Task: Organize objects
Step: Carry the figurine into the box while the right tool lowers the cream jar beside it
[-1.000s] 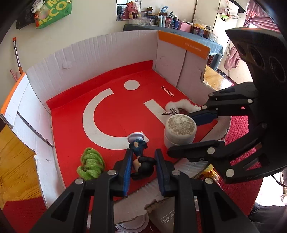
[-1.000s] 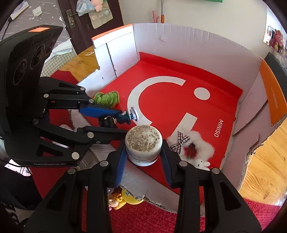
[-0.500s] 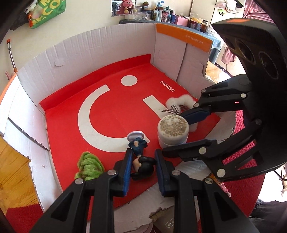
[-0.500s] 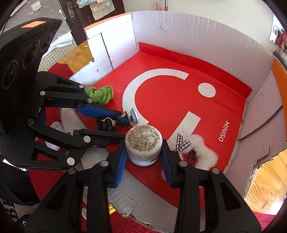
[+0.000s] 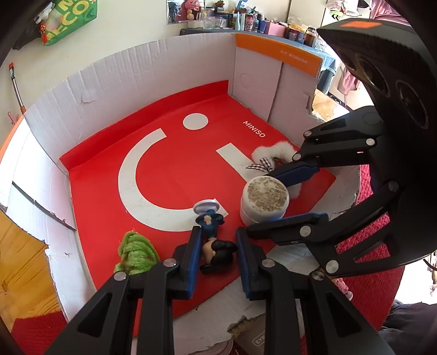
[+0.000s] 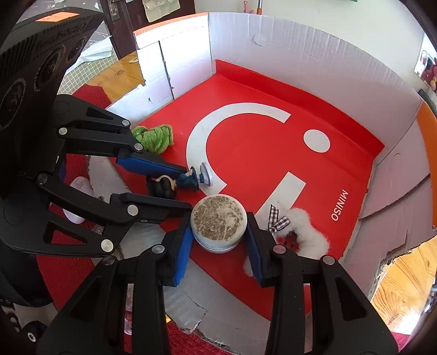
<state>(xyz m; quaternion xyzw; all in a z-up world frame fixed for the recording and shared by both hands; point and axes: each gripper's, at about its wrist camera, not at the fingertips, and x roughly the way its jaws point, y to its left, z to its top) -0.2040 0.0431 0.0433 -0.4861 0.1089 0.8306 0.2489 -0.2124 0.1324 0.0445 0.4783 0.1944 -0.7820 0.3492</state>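
A white cardboard box (image 5: 142, 71) with a red floor (image 6: 273, 163) holds the objects. My left gripper (image 5: 217, 245) is open around a small dark-haired figurine in blue (image 5: 215, 245) that lies on the red floor; the jaws stand slightly apart from it. It also shows in the right wrist view (image 6: 174, 183). My right gripper (image 6: 218, 232) is open around a round white jar with a speckled lid (image 6: 218, 221), which rests on the floor (image 5: 264, 198). A green fuzzy toy (image 5: 135, 252) lies to the left. A white fluffy item with a checked bow (image 6: 303, 232) lies to the right.
The box walls (image 6: 300, 54) rise on three sides, with orange-edged flaps (image 5: 275, 52). The near edge is a torn low flap (image 6: 185, 308). A red rug (image 5: 363, 273) and wooden floor (image 6: 404, 281) surround the box. A cluttered shelf (image 5: 245, 21) stands behind.
Both grippers moved forward and down into the box. Both sets of jaws have opened, letting go of the figurine and the jar on the red floor.
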